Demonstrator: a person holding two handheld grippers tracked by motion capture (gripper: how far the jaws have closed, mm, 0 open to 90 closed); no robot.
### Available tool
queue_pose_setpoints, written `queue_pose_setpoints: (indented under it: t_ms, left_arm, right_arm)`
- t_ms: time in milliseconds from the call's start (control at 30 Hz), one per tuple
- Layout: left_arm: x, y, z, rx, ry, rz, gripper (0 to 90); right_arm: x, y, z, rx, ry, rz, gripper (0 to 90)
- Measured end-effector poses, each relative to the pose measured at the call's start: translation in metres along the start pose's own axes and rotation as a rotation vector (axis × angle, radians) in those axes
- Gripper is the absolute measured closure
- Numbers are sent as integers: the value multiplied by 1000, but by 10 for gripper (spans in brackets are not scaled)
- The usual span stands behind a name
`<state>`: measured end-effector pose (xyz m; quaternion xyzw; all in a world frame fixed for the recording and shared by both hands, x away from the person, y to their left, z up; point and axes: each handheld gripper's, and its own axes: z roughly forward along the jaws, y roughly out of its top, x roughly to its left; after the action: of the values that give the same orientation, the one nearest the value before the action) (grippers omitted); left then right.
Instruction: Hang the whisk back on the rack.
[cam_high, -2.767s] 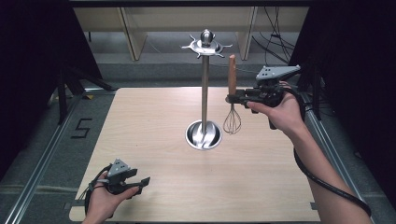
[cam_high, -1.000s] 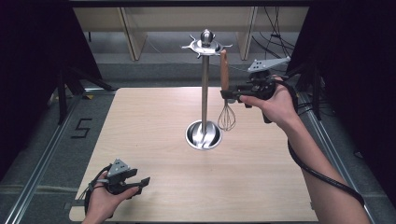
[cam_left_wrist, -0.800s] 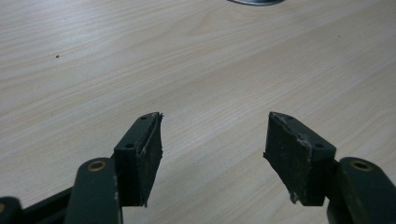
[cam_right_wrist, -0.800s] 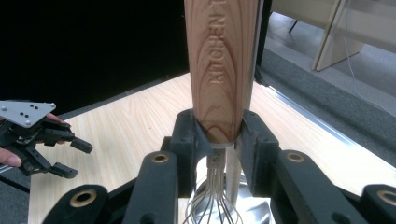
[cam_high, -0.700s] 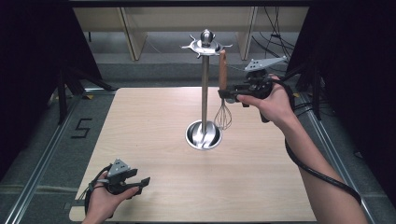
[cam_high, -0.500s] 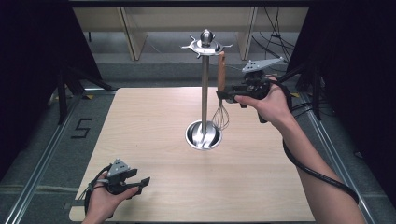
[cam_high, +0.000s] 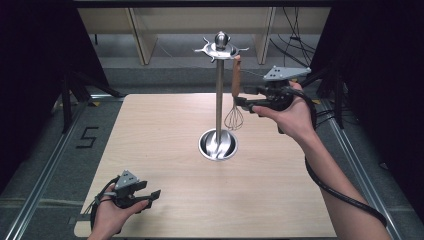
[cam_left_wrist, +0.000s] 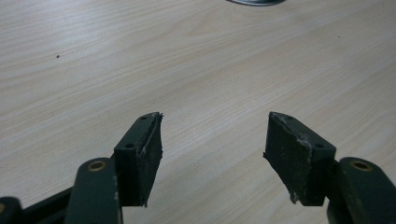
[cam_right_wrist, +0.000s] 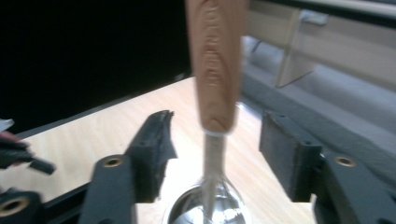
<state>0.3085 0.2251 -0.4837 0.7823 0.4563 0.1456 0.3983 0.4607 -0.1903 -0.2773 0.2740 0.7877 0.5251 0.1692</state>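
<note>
While both claws gape empty, whisk (cam_high: 234, 97) hangs upright: tan wooden handle, wire head down

The surface (cam_left_wrist: 196, 70) under the left gripper (cam_left_wrist: 212, 149) is pale, matt wood with fine grain. That gripper's black pads (cam_left_wrist: 152, 154) look rough and scuffed at the edges. Between the right gripper's (cam_right_wrist: 215, 149) jaws hangs a whisk (cam_right_wrist: 215, 70) with a smooth wooden handle and shiny metal wires, before a polished metal stand (cam_high: 218, 100).

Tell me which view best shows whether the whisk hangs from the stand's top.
The high view: the whisk appears whole there, its handle reaching the stand top hooks. The right gripper view frames its blurred handle between open jaws, top cropped. The left gripper view faces the table.
</note>
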Motion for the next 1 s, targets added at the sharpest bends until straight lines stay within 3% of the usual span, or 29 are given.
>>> queue_pose_setpoints:
  t_ms: [33,67,200,367,400,433,467,533,600,767,867,933,1000]
  left_arm:
    - [-1,0,1,-7,0,-6,356]
    - [-1,0,0,-10,1,-4,356]
    - [-1,0,0,2,2,-5,356]
    - [-1,0,1,-4,2,-6,356]
    - [-1,0,1,-3,3,-6,356]
    - [-1,0,1,-2,4,-5,356]
    - [-1,0,1,1,3,-5,356]
    - [-1,-1,2,-5,2,-6,356]
    - [-1,-1,2,-6,1,-6,356]
    - [-1,0,1,5,7,-6,356]
    - [-1,-1,1,-1,5,-7,356]
    - [-1,0,0,5,14,-3,356]
    - [0,0,0,10,14,-2,356]
  right_arm:
    - [0,0,0,0,0,0,421]
    - [2,-4,-6,-16,-54,-21,410]
    - [7,-16,-17,-4,-83,-40,380]
    - [9,-31,-27,3,-104,-39,365]
    - [8,-35,-29,3,-103,-56,360]
    - [11,-40,-32,8,-119,-30,353]
    - [10,-44,-35,4,-128,-59,342]
    - [12,-54,-40,11,-121,-41,330]
    - [12,-58,-42,5,-133,-59,330]
    - [14,-78,-52,12,-143,-46,339]
    - [14,-95,-57,35,-144,-47,389]
    - [16,-120,-60,73,-141,-1,499]
    - [17,-130,-61,97,-138,14,537]
